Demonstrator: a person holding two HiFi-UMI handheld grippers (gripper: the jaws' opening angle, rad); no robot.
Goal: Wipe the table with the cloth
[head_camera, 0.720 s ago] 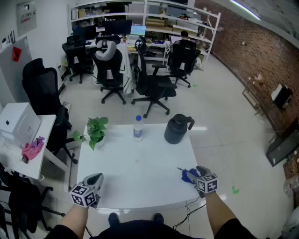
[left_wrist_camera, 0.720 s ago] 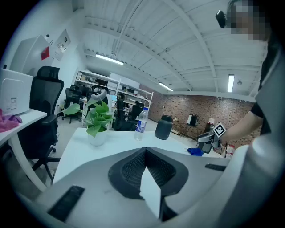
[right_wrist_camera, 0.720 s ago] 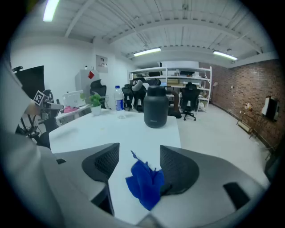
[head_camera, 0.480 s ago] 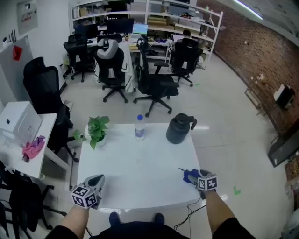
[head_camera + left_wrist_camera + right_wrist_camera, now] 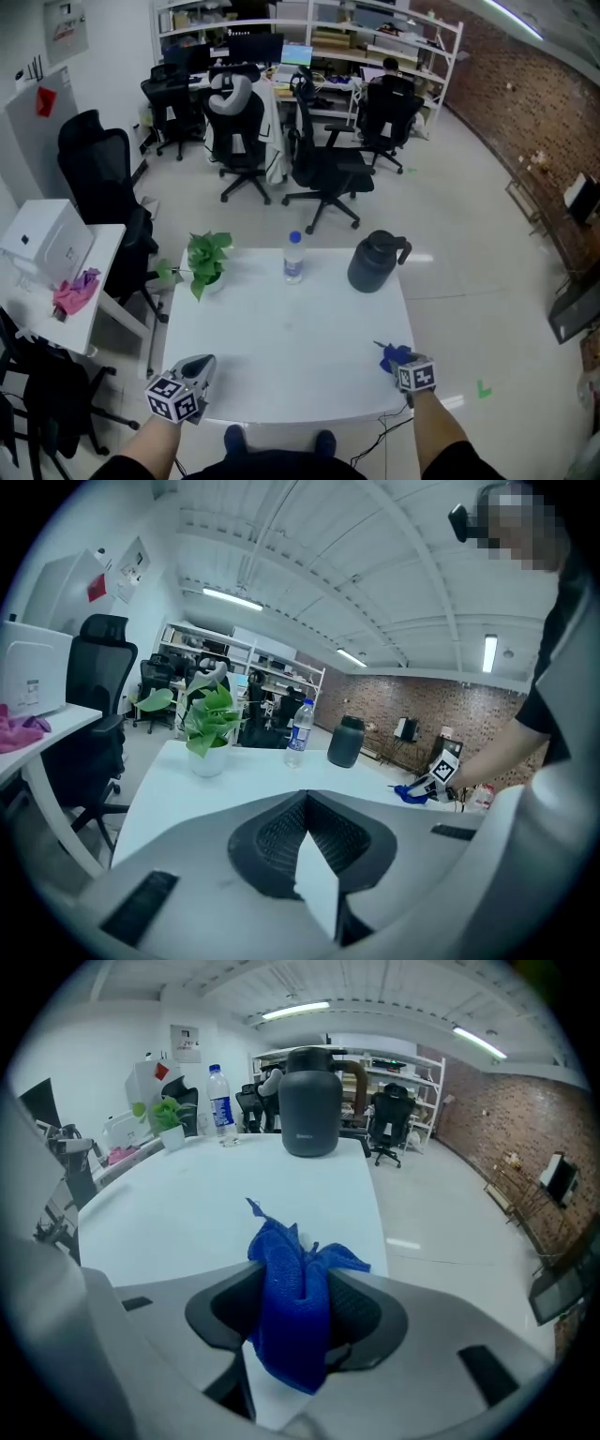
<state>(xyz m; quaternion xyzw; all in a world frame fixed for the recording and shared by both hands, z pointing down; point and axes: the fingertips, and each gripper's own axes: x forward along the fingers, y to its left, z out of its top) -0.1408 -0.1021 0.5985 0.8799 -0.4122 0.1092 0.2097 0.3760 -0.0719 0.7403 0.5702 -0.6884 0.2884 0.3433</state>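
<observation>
A bunched blue cloth is pinched between the jaws of my right gripper; its folds stick up past the jaw tips. In the head view that gripper sits at the front right corner of the white table, with the cloth poking out toward the table's middle. From the left gripper view the cloth shows far off to the right. My left gripper rests at the table's front left edge, jaws closed together with nothing in them.
A dark jug, a clear water bottle and a potted plant stand along the table's far edge. A side desk with a white box and a pink rag is at left. Office chairs stand beyond.
The head camera has shifted, so the whole scene sits lower and further right in the frame. Both grippers keep their places at the table's front corners.
</observation>
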